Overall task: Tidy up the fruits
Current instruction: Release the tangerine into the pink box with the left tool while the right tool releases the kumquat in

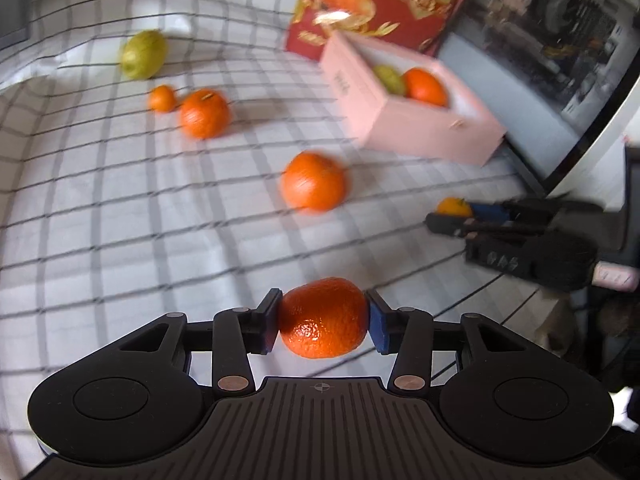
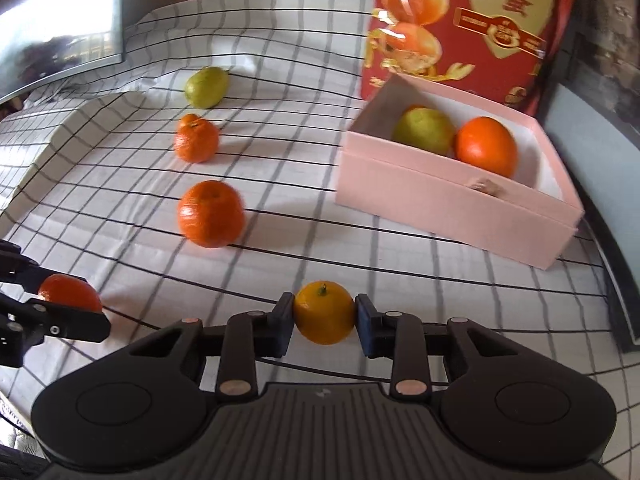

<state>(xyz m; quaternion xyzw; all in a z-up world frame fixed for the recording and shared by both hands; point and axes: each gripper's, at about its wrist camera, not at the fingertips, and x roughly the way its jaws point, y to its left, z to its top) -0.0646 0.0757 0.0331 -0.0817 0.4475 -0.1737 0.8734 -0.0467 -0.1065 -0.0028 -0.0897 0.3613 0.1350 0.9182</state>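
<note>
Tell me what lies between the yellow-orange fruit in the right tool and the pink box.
In the right wrist view, only bare checked cloth lies between the yellow-orange fruit held by the right tool and the pink box.

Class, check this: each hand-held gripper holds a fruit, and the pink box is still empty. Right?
Not quite. The pink box already holds a green fruit and an orange, as the right wrist view shows. Each hand-held gripper does hold a fruit.

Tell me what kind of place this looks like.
Probably a home table: a checked tablecloth with loose oranges, a pink box of fruit, and a red gift box behind.
</note>
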